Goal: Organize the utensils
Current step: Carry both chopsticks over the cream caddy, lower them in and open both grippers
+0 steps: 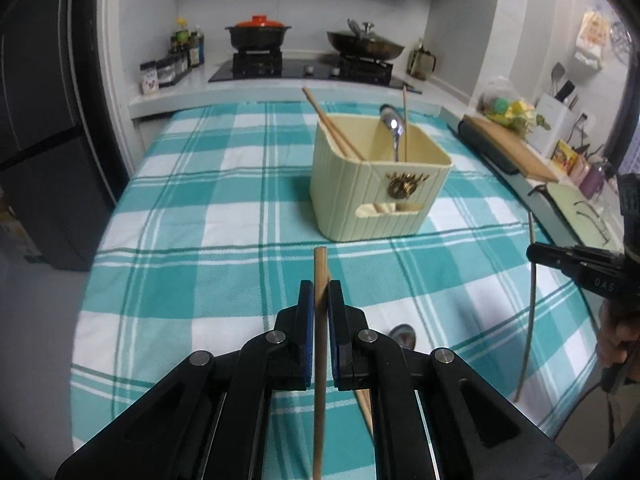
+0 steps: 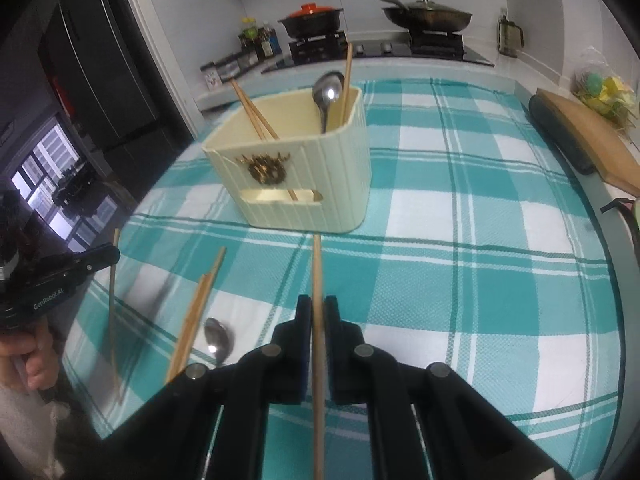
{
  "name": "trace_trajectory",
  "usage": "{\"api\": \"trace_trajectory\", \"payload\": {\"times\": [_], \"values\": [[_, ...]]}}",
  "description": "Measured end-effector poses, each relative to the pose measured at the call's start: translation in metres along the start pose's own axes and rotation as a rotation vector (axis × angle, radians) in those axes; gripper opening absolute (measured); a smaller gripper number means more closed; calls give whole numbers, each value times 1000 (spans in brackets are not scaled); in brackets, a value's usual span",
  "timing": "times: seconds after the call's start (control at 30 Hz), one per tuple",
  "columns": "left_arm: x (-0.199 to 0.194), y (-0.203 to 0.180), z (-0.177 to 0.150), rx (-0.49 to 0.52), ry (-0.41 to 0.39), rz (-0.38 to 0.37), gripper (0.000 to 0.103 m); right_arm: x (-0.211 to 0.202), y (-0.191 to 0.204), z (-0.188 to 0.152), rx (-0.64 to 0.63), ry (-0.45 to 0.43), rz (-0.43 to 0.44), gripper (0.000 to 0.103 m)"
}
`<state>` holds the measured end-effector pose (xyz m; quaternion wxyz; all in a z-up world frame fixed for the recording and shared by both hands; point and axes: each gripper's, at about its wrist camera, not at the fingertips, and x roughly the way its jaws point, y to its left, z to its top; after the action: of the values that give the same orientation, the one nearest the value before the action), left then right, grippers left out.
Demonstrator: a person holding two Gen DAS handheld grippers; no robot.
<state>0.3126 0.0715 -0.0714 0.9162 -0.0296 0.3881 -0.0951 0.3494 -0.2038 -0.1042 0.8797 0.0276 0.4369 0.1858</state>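
In the left wrist view my left gripper (image 1: 318,294) is shut on a wooden chopstick (image 1: 320,360) held upright above the checked cloth. At the right edge, my right gripper (image 1: 534,253) pinches a second chopstick (image 1: 531,320). The right wrist view shows the right gripper (image 2: 317,307) shut on its chopstick (image 2: 317,272), and the left gripper (image 2: 114,255) at the left with its own stick (image 2: 112,312). A cream basket (image 1: 380,204) (image 2: 344,168) ahead holds chopsticks and a spoon (image 2: 328,92). Two loose chopsticks (image 2: 196,316) and a spoon (image 2: 218,340) lie on the cloth.
The teal checked cloth (image 1: 200,220) covers the table. A wooden cutting board (image 2: 580,132) lies along its right side. Behind are a stove with a red-lidded pot (image 1: 258,34) and a wok (image 1: 366,42), and sauce bottles (image 1: 188,46). A dark fridge (image 1: 48,160) stands left.
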Motion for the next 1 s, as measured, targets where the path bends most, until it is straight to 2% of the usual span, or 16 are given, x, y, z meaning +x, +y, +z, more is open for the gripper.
{"api": "trace_trajectory", "payload": {"times": [0.2,0.4,0.67,1.0], "values": [[-58,0,3,-31,-127,-44,5,-69,21,-2,-62,-172,-2,6],[-81,-1,4,-56,-194,-76,5,-107,44,-8,-129,-307,-41,6],[-94,-1,12,-81,-223,-100,5,-124,55,-2,-126,-374,-31,6],[-102,-3,47,-54,-259,-123,5,-135,48,25,-90,-403,-15,6]]}}
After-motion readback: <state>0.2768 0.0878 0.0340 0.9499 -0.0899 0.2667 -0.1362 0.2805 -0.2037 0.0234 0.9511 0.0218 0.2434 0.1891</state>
